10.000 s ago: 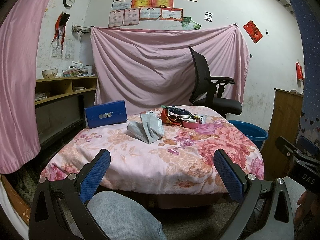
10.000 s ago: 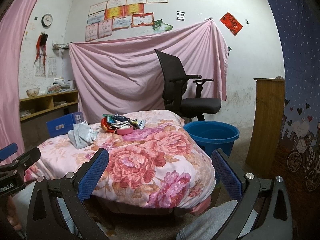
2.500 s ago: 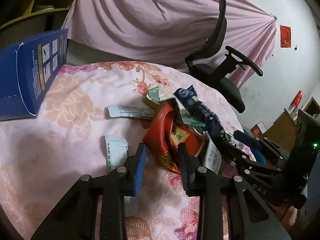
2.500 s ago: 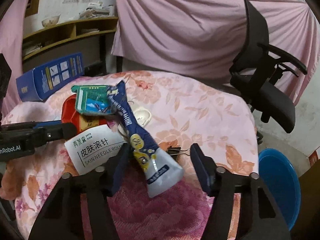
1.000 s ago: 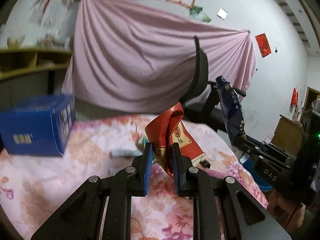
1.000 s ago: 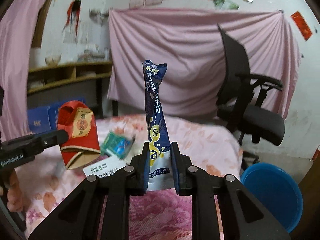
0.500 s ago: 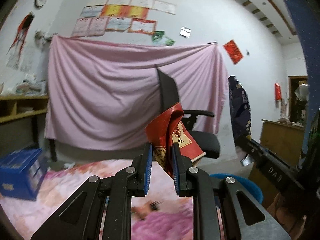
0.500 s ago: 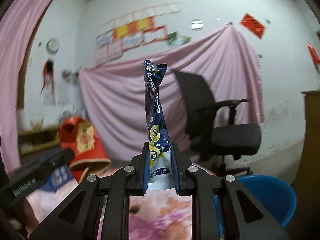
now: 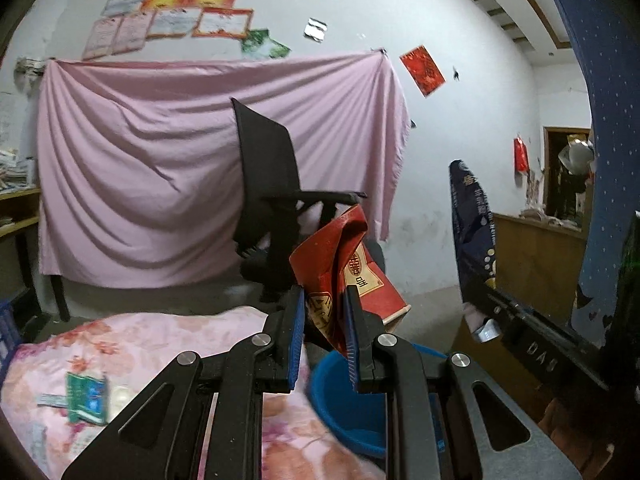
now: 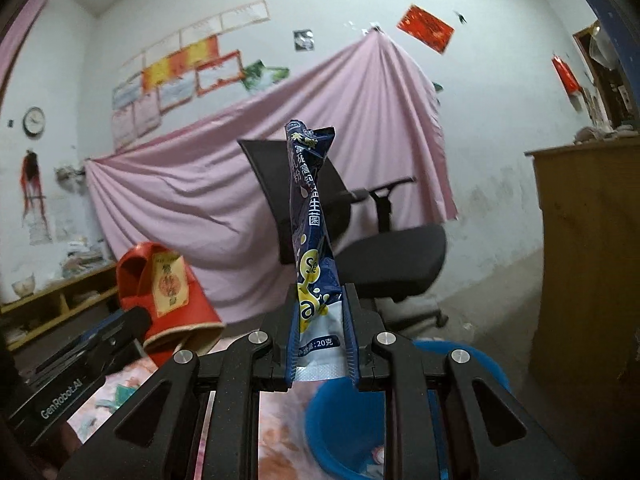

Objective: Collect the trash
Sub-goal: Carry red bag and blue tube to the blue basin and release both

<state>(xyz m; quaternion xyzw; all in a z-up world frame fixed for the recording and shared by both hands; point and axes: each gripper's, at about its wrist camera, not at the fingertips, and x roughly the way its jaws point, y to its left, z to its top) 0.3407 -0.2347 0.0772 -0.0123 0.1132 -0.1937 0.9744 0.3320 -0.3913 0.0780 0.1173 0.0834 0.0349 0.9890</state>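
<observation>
Above the blue basin (image 9: 344,408), in the left wrist view, the left gripper (image 9: 322,336) pinches a crumpled red packet (image 9: 336,268), near the bed (image 9: 140,344). In the right wrist view, the right gripper (image 10: 320,340) clamps a dark blue wrapper (image 10: 312,216) upright above the basin (image 10: 344,420), before the black chair (image 10: 380,248).
</observation>
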